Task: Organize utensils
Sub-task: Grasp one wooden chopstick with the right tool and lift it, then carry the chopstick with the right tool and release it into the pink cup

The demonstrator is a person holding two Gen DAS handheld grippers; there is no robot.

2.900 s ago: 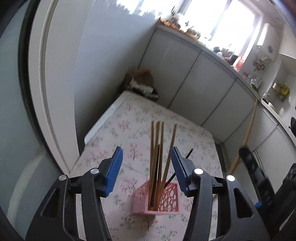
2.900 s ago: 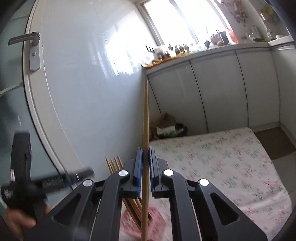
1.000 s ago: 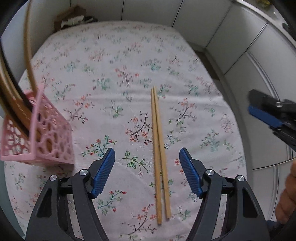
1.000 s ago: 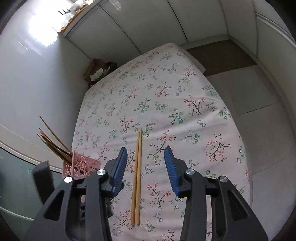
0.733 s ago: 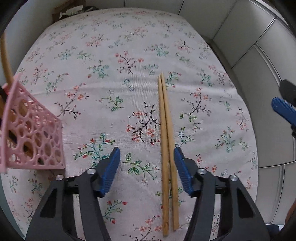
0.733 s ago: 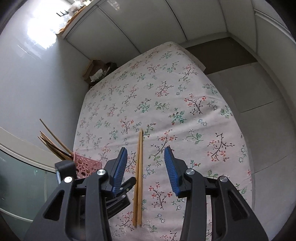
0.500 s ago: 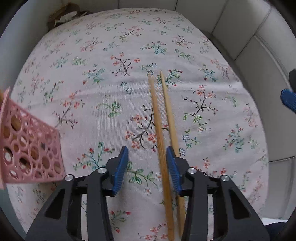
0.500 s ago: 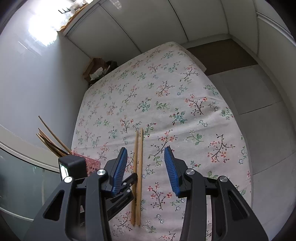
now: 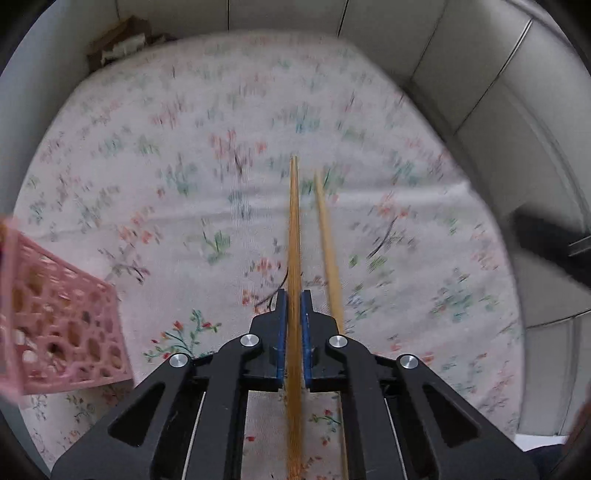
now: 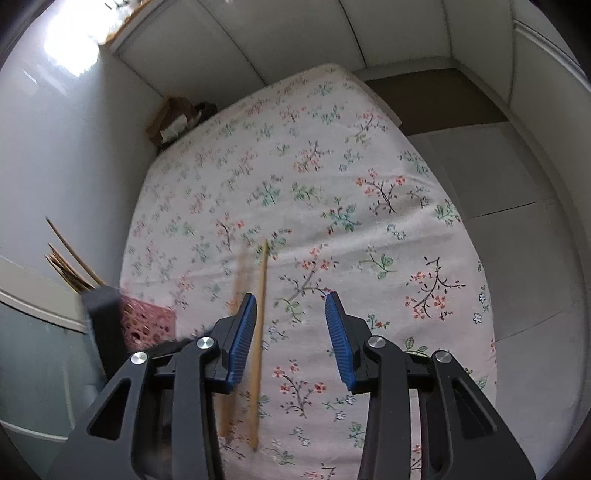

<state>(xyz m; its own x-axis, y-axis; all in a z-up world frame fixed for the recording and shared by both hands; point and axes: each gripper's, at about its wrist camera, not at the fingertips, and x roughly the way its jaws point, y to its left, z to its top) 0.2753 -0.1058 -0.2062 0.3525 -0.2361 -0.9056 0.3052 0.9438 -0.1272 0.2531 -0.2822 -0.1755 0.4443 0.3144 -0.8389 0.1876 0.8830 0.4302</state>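
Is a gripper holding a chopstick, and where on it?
The left gripper pinches one chopstick near its nearer end. The right gripper is closing but grips nothing; the other chopstick lies loose.

A floral tablecloth [image 10: 369, 229] covers the table, which stands against a glossy grey-white wall [image 10: 74, 147] at nine o'clock. Pale cabinet doors [image 10: 295, 33] run along twelve o'clock, daylight glaring at eleven, a cardboard box [image 10: 173, 122] sits in the corner, and grey floor tiles [image 10: 498, 184] lie at three o'clock.
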